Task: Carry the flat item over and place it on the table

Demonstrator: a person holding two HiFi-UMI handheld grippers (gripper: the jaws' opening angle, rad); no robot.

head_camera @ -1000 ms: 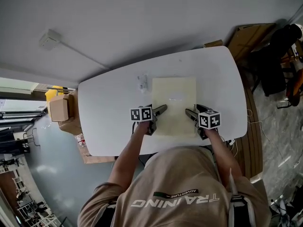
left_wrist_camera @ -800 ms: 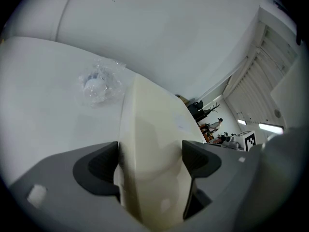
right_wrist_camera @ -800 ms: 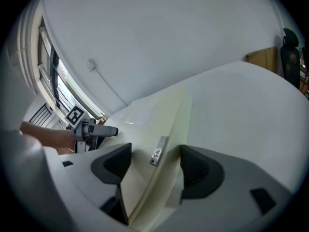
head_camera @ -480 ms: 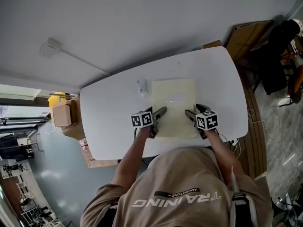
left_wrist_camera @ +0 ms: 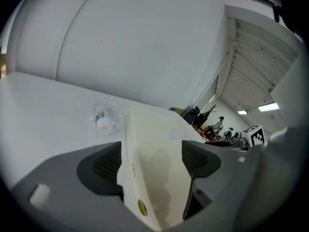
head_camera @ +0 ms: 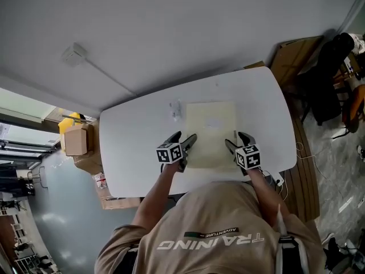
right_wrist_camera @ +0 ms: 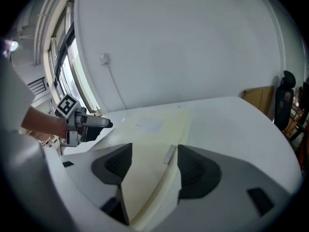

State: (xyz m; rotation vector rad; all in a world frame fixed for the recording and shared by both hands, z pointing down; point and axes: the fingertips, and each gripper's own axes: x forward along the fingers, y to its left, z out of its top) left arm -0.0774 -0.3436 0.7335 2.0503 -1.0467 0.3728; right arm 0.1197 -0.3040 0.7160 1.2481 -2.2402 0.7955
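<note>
The flat item [head_camera: 210,131] is a cream rectangular board lying on the white table [head_camera: 131,136], in front of the person. My left gripper [head_camera: 182,143] is at the board's near left edge, open, with its two fingers spread. My right gripper [head_camera: 237,142] is at the near right edge, also open. In the left gripper view the board [left_wrist_camera: 159,134] runs between the wide-apart jaws of the left gripper [left_wrist_camera: 152,153]. The right gripper view shows the same: the board [right_wrist_camera: 149,124] passes between the spread jaws of the right gripper [right_wrist_camera: 154,156]. Neither pair of pads clamps it.
A small clear plastic packet [head_camera: 175,109] lies on the table just left of the board's far corner. A cardboard box [head_camera: 76,140] stands off the table's left end. Brown boards [head_camera: 291,53] and a dark chair [head_camera: 325,84] are beyond the right end.
Both grippers' jaws have spread apart and let go of the board, which now lies flat on the table. The head view has shifted slightly.
</note>
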